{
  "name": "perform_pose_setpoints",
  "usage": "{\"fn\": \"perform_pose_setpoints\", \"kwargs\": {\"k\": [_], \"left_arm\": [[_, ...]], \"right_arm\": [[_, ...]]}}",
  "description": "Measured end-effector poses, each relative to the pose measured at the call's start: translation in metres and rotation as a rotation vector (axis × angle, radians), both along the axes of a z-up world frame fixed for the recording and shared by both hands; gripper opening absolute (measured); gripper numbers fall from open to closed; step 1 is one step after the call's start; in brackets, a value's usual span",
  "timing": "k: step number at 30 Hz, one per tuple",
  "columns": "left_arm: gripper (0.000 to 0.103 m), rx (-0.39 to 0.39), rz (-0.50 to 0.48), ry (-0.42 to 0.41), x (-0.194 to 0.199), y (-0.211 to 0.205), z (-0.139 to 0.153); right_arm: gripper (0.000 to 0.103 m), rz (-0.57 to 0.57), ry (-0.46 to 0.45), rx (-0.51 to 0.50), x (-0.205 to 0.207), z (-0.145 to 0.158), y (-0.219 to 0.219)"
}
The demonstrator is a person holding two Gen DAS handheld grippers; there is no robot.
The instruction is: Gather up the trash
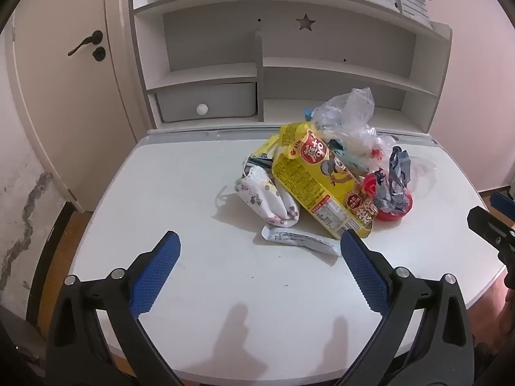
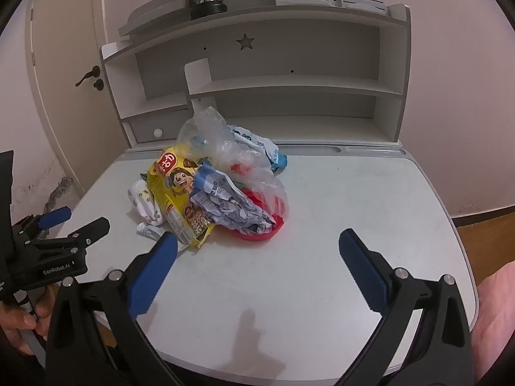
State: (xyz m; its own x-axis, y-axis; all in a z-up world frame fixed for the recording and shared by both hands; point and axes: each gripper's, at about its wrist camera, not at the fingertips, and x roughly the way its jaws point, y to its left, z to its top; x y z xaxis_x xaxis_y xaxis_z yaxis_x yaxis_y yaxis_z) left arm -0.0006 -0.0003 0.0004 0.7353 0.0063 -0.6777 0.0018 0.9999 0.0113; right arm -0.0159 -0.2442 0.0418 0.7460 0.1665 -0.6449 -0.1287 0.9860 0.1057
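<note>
Both the left gripper point(image 1: 260, 247) and right gripper point(image 2: 258, 245) hung spread and empty before the yellow crinkled plastic snack bag point(image 1: 317, 181), apparently readying a grab.

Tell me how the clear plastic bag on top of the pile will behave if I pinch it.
The clear bag looks thin and crumpled, so it will probably collapse between the pads and hang limp. It seems very light. It drapes over the red lid and crumpled paper, so lifting it may drag them along.
</note>
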Motion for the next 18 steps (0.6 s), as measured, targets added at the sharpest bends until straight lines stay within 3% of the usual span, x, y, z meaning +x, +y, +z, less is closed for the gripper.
{"fn": "perform_pose_setpoints", "kwargs": {"k": [18], "left_arm": [[0.097,0.026,-0.003,-0.003,-0.0015,-0.0005,0.0050]], "right_arm": [[0.097,0.003,-0.004,-0.001,-0.0015,0.0023,0.0001]]}}
